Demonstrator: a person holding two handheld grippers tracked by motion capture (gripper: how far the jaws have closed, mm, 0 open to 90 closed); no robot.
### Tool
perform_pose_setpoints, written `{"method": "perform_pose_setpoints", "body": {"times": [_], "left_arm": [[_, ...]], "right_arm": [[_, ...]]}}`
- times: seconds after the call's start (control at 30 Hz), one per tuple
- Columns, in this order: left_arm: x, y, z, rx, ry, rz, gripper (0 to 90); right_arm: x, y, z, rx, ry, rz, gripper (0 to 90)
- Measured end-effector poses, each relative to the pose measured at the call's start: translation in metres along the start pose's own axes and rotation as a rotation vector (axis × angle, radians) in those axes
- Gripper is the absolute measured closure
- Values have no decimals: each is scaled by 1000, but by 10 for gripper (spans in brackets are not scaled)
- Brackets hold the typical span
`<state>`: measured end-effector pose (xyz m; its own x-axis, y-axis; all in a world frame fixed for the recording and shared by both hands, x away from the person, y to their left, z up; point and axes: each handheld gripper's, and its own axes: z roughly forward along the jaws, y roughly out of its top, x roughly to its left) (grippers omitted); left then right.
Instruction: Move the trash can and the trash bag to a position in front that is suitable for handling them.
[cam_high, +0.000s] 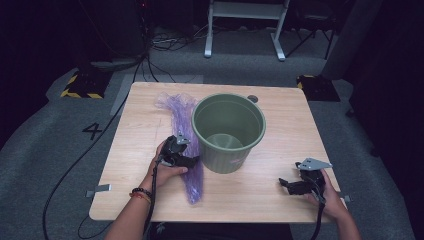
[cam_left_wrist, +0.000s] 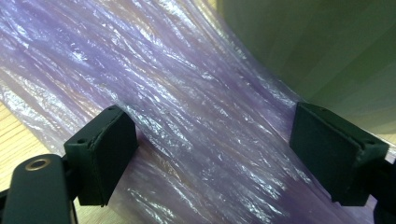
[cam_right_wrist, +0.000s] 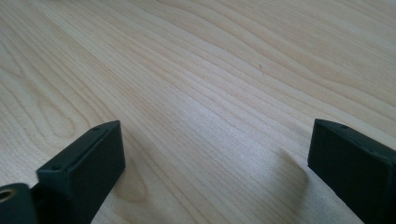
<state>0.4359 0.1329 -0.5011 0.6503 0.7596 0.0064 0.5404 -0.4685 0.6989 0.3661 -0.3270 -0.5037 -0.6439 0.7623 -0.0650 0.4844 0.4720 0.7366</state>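
Both grippers' fingers spread wide: left (cam_left_wrist: 212, 158) straddling the purple plastic bag (cam_left_wrist: 187, 112), right (cam_right_wrist: 210, 177) over bare table (cam_right_wrist: 196, 70).

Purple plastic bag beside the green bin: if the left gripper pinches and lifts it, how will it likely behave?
The purple plastic bag looks thin, crinkled and see-through, so it is probably very light and floppy, likely to drape and trail from the left gripper. Its glossy film may slip between the pads. It lies against the green bin, so it may drag along the bin's side.
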Motion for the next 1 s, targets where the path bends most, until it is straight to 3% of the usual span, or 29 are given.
{"method": "perform_pose_setpoints", "body": {"times": [0.07,0.2,0.23,0.3,0.33,0.37,0.43,0.5,0.67,0.87,1.0], "left_arm": [[-2,-1,2,-15,-11,1,144],[-2,0,2,-18,-11,8,145],[-3,0,2,-18,-19,18,146],[-4,0,3,-17,-27,21,146],[-5,1,3,-19,-32,27,146],[-6,3,5,-19,-30,35,146],[-7,5,7,-18,-41,42,146],[-10,9,11,-18,-45,40,146],[-14,17,19,-20,-48,44,144],[-14,27,28,-18,-45,42,144],[-14,32,33,-18,-40,31,144]], "right_arm": [[2,0,-1,-13,-2,-25,83],[1,1,-1,-6,-8,-25,87],[3,3,0,-22,-38,-16,204],[5,5,1,-31,-38,-6,196],[7,8,3,-41,-26,-9,149],[13,16,6,-73,5,-33,180],[22,27,11,-96,1,-66,183],[31,38,17,-117,27,-82,186],[50,59,32,-147,43,-115,187],[49,72,46,-165,29,-75,164],[48,74,52,-167,15,-84,186]]}}
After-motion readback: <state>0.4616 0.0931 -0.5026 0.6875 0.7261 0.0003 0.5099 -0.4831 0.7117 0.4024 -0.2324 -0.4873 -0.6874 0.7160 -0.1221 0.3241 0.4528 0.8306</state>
